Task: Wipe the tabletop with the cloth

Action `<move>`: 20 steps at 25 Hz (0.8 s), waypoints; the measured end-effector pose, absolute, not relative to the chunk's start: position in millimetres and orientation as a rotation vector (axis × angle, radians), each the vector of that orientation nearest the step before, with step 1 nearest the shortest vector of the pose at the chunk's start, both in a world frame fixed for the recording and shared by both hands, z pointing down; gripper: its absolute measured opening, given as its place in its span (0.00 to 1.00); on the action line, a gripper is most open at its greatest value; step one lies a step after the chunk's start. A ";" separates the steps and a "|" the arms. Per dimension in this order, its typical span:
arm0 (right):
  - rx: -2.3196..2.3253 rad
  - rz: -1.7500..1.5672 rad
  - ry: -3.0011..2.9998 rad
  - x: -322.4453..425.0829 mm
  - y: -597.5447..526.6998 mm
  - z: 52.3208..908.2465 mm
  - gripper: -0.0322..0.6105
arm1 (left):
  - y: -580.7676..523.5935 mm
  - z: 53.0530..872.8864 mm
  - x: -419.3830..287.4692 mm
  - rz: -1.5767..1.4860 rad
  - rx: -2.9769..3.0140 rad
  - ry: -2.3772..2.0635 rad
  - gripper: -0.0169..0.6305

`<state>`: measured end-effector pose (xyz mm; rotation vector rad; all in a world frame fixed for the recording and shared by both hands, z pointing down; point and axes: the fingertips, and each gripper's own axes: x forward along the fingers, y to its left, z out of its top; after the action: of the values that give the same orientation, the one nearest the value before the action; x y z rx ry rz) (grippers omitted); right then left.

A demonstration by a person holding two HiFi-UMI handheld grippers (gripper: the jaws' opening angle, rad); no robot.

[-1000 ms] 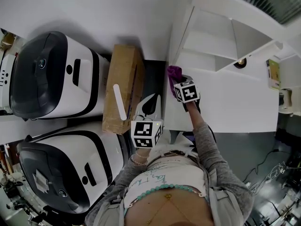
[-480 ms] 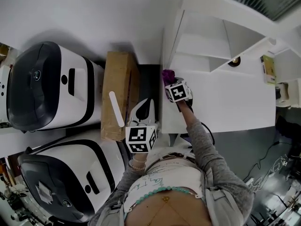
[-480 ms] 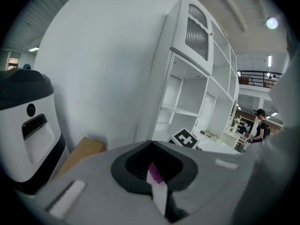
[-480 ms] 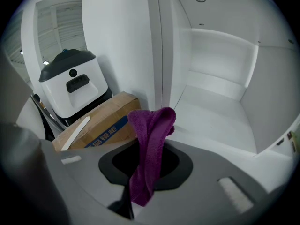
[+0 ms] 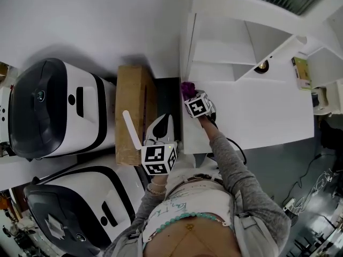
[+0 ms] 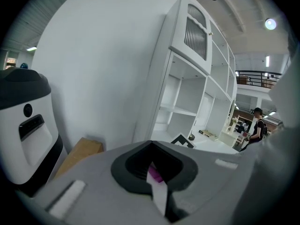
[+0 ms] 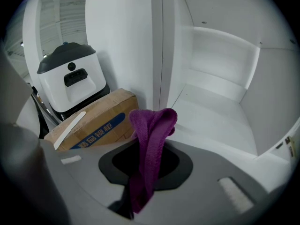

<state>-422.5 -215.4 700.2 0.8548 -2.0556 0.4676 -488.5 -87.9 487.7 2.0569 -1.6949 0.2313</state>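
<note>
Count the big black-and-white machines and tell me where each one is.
2. One machine sits left of the cardboard box. The other machine is at the lower left of the head view, partly cut off. More may be hidden beyond the frame.

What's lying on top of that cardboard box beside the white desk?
A flat white strip lies diagonally across the closed top of the cardboard box. The box's contents are hidden.
</note>
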 end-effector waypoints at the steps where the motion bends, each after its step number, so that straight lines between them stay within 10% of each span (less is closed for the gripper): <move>1: 0.853 0.464 -2.062 -422.4 -215.5 700.1 0.19 | -88.3 487.1 -486.0 0.233 2.062 -1.691 0.03; 20: 0.798 0.490 -2.133 -395.7 -222.5 699.5 0.19 | -91.0 481.9 -421.2 0.266 2.068 -1.666 0.03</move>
<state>-395.7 -222.5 699.5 0.7979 -2.1333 0.4899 -421.2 -91.0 481.9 2.0676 -1.6662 0.2659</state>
